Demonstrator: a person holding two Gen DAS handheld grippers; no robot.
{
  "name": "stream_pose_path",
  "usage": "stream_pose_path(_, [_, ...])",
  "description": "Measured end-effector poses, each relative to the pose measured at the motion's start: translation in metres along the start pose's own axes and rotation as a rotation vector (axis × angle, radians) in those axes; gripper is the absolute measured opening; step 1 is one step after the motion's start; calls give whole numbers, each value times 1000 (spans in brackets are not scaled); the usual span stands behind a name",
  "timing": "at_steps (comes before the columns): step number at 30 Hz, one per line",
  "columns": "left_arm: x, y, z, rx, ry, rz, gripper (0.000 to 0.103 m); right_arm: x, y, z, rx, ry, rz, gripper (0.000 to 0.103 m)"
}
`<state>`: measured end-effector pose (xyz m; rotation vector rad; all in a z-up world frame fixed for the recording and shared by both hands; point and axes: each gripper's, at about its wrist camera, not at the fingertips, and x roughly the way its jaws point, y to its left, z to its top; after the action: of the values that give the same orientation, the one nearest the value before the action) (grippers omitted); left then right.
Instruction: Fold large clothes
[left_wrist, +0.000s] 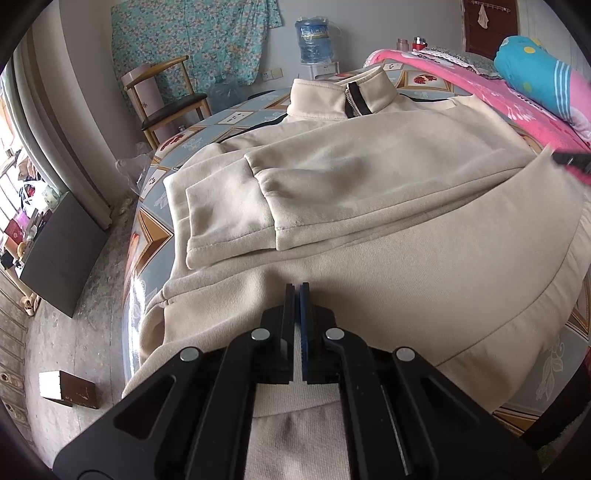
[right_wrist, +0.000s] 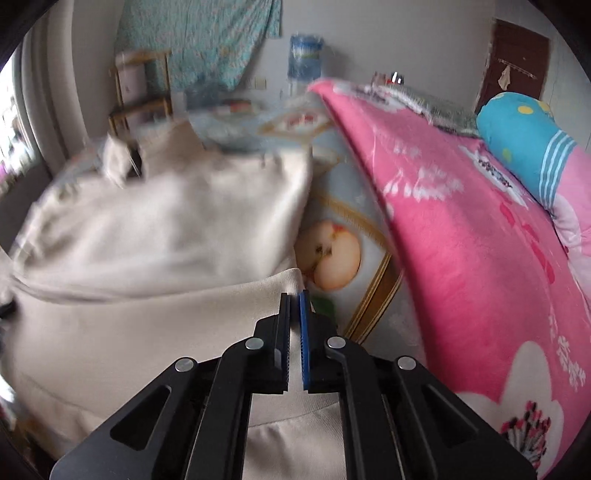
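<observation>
At lower centre of both wrist views, the left gripper (left_wrist: 298, 291) and right gripper (right_wrist: 294, 301) each pinch the cream jacket (left_wrist: 369, 192) hem, its collar-to-hem axis running away toward upper frame.

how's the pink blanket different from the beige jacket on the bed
The pink blanket is bright and printed with white flowers; the beige jacket is plain, with a dark zip at the collar. The blanket lies along the bed's right side under a blue pillow; the jacket lies spread out with both sleeves folded in. Both rest on the patterned sheet.
</observation>
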<state>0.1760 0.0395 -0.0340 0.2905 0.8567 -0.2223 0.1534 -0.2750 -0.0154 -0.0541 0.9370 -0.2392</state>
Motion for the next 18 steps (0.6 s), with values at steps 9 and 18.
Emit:
stream_pose_path(9, [1, 2, 0, -2, -4, -7, 2, -58, -44, 7, 218, -120, 100, 25])
stream_pose_path(18, [1, 2, -1, -3, -5, -8, 2, -70, 102, -2, -133, -15, 563, 25])
